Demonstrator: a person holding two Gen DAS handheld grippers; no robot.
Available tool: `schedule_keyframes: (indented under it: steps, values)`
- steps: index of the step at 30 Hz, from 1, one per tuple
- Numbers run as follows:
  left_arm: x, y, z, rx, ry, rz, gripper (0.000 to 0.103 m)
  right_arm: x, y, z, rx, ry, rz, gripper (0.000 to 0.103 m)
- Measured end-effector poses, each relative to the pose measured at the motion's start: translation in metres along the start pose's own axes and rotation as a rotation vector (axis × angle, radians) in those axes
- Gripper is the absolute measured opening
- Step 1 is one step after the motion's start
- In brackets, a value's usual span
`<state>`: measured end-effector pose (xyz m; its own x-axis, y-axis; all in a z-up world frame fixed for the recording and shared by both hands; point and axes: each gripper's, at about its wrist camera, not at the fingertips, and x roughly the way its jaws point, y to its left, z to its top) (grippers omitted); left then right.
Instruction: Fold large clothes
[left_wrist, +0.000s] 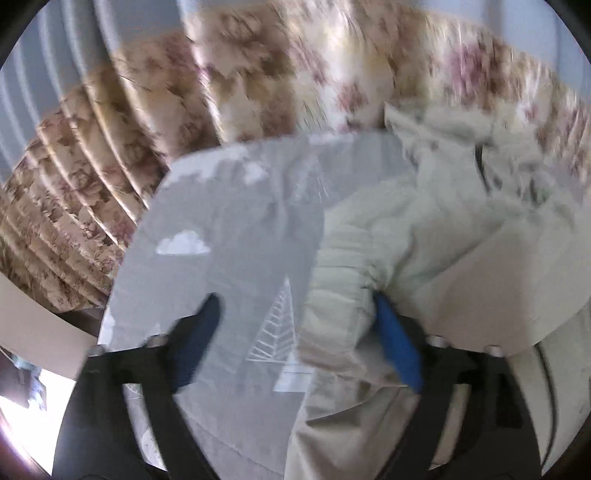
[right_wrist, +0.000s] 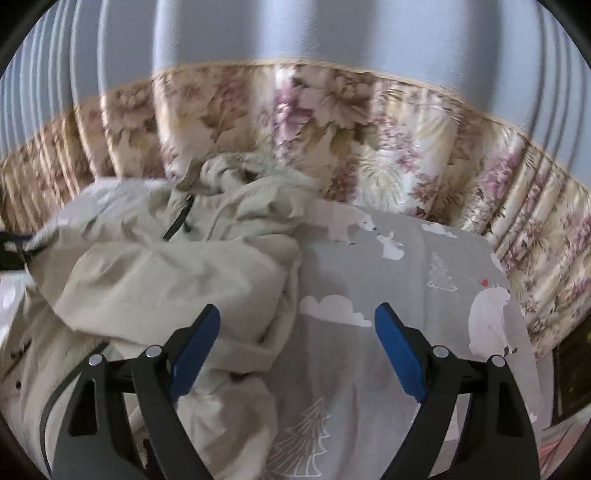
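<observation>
Grey bedsheet (right_wrist: 388, 280): jacket (right_wrist: 177, 266) left of right tool (right_wrist: 297, 317)

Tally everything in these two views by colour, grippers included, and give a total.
Beige: 1, the jacket
Grey with white prints: 1, the bedsheet
Floral cream and pink: 1, the cover behind the sheet
Black with blue pads: 2, the left gripper and the right gripper, both open
Total: 5
</observation>
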<state>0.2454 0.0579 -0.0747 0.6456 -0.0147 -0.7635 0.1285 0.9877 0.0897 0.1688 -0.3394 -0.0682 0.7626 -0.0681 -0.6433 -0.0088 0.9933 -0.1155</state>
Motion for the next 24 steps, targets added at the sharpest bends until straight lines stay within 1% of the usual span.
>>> schedule_keyframes:
  steps: [2, 3, 4, 5, 6, 7, 8, 9, 10, 12, 13, 15, 16, 17, 18, 19, 20, 21, 22, 23, 24]
  values:
    - [-0.012, 0.0, 0.006, -0.011, -0.044, -0.017, 0.1, -0.004, 0.006, 0.002, 0.011, 0.01, 0.042, 0.077]
    - [-0.014, -0.003, 0.011, -0.005, -0.051, -0.032, 0.1, -0.003, 0.011, 0.003, 0.029, 0.037, 0.099, 0.064]
    - [-0.01, -0.008, 0.015, 0.008, -0.046, -0.05, 0.1, 0.0, 0.017, 0.002, 0.027, 0.059, 0.127, 0.052]
    - [-0.003, -0.018, 0.019, 0.031, -0.028, -0.063, 0.1, 0.003, 0.027, -0.001, 0.005, 0.085, 0.141, 0.048]
    - [0.007, -0.029, 0.022, 0.05, -0.008, -0.066, 0.1, 0.012, 0.04, -0.007, -0.052, 0.114, 0.115, 0.042]
    - [0.024, -0.04, 0.023, 0.076, 0.018, -0.056, 0.1, 0.021, 0.049, -0.013, -0.106, 0.134, 0.068, 0.035]
    - [0.038, -0.047, 0.026, 0.092, 0.035, -0.039, 0.1, 0.032, 0.055, -0.02, -0.166, 0.159, 0.016, 0.03]
    - [0.052, -0.054, 0.026, 0.107, 0.053, -0.023, 0.1, 0.04, 0.056, -0.025, -0.198, 0.178, -0.015, 0.025]
    - [0.064, -0.06, 0.025, 0.118, 0.066, -0.023, 0.1, 0.052, 0.055, -0.032, -0.25, 0.191, -0.097, 0.022]
    - [0.085, -0.07, 0.027, 0.123, 0.079, -0.032, 0.1, 0.062, 0.05, -0.037, -0.311, 0.179, -0.19, 0.022]
    - [0.091, -0.073, 0.028, 0.122, 0.081, -0.034, 0.1, 0.065, 0.044, -0.036, -0.304, 0.177, -0.198, 0.022]
    - [0.093, -0.077, 0.033, 0.123, 0.06, -0.023, 0.1, 0.065, 0.034, -0.029, -0.266, 0.167, -0.194, 0.021]
    - [0.089, -0.077, 0.035, 0.126, 0.049, -0.006, 0.1, 0.063, 0.03, -0.024, -0.244, 0.16, -0.181, 0.02]
    - [0.084, -0.075, 0.038, 0.126, 0.046, 0.003, 0.1, 0.06, 0.025, -0.02, -0.212, 0.161, -0.135, 0.02]
    - [0.075, -0.073, 0.039, 0.125, 0.038, 0.014, 0.1, 0.052, 0.015, -0.016, -0.152, 0.166, -0.044, 0.021]
    - [0.058, -0.067, 0.037, 0.126, 0.017, 0.026, 0.1, 0.037, 0.001, -0.013, -0.073, 0.152, 0.042, 0.025]
    - [0.046, -0.062, 0.035, 0.131, 0.001, 0.036, 0.1, 0.025, -0.009, -0.013, -0.027, 0.131, 0.083, 0.031]
    - [0.032, -0.055, 0.03, 0.136, -0.015, 0.043, 0.1, 0.003, -0.026, -0.016, 0.037, 0.089, 0.117, 0.051]
    - [0.015, -0.045, 0.02, 0.135, -0.029, 0.053, 0.1, -0.011, -0.035, -0.021, 0.065, 0.065, 0.115, 0.067]
    - [0.007, -0.037, 0.013, 0.127, -0.027, 0.057, 0.1, -0.024, -0.044, -0.028, 0.079, 0.051, 0.113, 0.07]
    - [-0.002, -0.027, 0.003, 0.111, -0.019, 0.054, 0.1, -0.039, -0.053, -0.041, 0.082, 0.053, 0.118, 0.07]
